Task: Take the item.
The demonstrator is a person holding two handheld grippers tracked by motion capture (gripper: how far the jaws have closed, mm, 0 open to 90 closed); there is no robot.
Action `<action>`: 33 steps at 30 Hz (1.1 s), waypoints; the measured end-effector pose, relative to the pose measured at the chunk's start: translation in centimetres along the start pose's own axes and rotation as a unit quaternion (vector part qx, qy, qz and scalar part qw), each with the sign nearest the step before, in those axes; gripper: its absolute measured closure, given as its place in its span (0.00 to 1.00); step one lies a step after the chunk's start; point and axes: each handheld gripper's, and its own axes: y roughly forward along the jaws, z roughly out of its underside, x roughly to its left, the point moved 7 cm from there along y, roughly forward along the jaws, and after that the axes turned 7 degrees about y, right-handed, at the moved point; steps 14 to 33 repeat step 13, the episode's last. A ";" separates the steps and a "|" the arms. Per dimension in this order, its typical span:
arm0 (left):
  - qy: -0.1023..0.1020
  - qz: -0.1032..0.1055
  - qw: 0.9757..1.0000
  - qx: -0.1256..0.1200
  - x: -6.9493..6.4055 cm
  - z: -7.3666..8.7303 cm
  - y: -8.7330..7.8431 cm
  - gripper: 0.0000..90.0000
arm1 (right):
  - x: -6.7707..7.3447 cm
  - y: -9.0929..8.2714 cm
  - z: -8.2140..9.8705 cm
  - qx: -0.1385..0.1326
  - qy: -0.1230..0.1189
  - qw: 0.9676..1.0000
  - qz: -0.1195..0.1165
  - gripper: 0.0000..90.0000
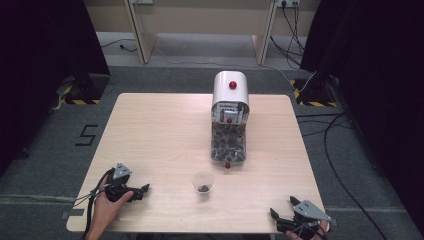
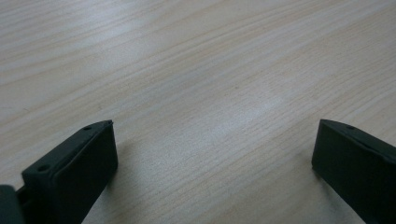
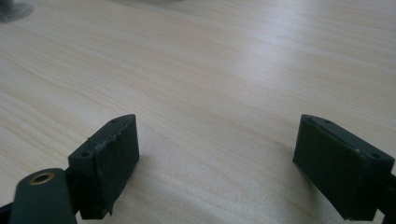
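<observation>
Your left tongs (image 1: 142, 191) and right tongs (image 1: 281, 210) rest spread wide on the pale wood-grain table (image 1: 160, 130), at the frame's bottom corners. Mid-frame stands a small clear cup (image 1: 203, 182); beyond it, a white round-topped dispenser (image 1: 230, 117).

A light wooden table (image 1: 150, 130) with pale grain stands on a grey carpeted floor (image 1: 45, 150). Black curtains (image 1: 45, 40) hang at far left, and more dark drapes (image 1: 375, 60) close off the right side. Beyond the table, two light wooden furniture legs (image 1: 140, 35) rise from a paler strip of floor. Black cables (image 1: 330, 145) trail over the carpet at right. Yellow-and-black hazard tape (image 1: 80, 101) marks the floor at far left, near a black marking (image 1: 86, 135) on the carpet.
</observation>
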 end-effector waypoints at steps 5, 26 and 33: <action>0.000 0.000 1.000 0.000 0.0 0.0 0.0 0.00 | 0.0 0.0 0.1 -0.005 -0.001 1.000 -0.001 0.16; 0.000 0.000 1.000 0.000 0.0 0.0 0.0 0.00 | 0.0 0.0 0.0 -0.006 0.000 1.000 -0.001 0.16; 0.000 0.000 1.000 0.000 0.0 0.0 0.0 0.00 | 0.0 0.0 0.0 -0.006 0.000 1.000 -0.001 0.16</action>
